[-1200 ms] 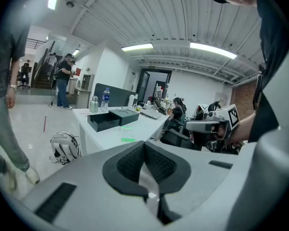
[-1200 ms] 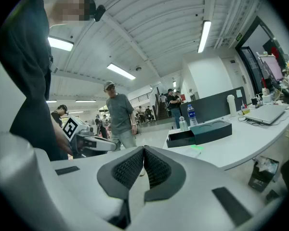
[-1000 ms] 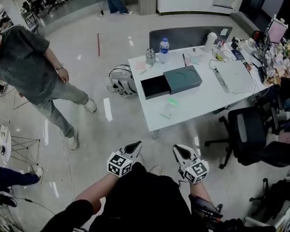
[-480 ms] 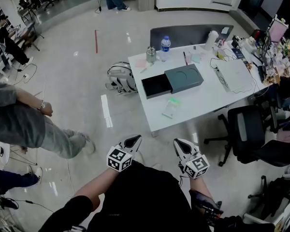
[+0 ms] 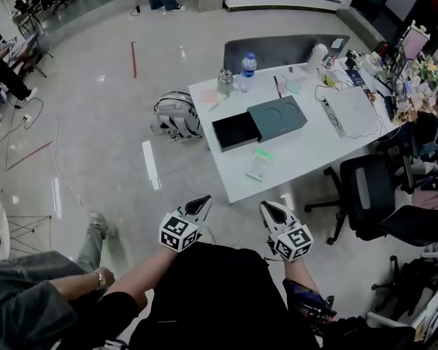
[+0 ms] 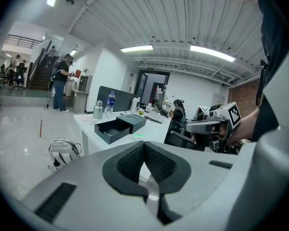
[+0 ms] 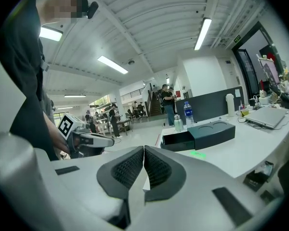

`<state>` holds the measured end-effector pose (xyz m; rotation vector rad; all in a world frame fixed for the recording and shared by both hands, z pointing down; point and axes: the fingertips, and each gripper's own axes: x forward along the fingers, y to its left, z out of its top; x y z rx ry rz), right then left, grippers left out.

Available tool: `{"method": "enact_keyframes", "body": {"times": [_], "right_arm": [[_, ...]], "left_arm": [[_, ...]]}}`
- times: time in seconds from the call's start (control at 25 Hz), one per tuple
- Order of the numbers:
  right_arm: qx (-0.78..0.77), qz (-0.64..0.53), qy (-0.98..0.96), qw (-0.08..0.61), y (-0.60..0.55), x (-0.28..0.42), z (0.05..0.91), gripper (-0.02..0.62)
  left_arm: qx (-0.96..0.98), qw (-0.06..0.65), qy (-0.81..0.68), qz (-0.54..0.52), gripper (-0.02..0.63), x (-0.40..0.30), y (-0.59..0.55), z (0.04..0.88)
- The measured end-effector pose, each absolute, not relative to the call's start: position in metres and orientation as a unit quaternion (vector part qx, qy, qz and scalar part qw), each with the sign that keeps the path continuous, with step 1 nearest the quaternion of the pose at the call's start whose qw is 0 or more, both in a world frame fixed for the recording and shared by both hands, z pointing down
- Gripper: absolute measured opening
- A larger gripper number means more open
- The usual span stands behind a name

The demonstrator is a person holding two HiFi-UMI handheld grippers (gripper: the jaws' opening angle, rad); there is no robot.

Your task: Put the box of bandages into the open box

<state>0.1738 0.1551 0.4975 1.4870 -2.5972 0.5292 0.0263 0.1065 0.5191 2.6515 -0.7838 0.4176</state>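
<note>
Fingers (image 5: 198,208) closed together, empty. Head view: left gripper (image 5: 202,203), right gripper (image 5: 269,208) well short of box of bandages (image 5: 258,163) near table (image 5: 299,148) edge, beside open box (image 5: 277,119).
Left gripper view: pads meet, nothing between.
Right gripper view: same. Arriving with jaws not parted risks shoving flat box off edge.

table (image 5: 306,155): white
open box (image 5: 276,117): dark grey-green sleeve, black tray
box of bandages (image 5: 258,164): pale, probably green and white
left gripper (image 5: 201,203): white, black-and-white square markers
right gripper (image 5: 269,207): white, black-and-white square markers
bottle (image 5: 247,70): clear, blue label
floor (image 5: 95,144): glossy pale grey
</note>
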Motion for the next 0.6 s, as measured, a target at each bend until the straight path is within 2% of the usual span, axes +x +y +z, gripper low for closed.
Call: {"method": "enact_keyframes", "body": {"times": [0.6], "right_arm": [[0.505, 0.203, -0.83, 0.121, 0.098, 0.161, 0.52, 0.026]], "left_arm": [[0.926, 0.19, -0.288, 0.152, 0.007, -0.006, 0.069, 0.531]]}}
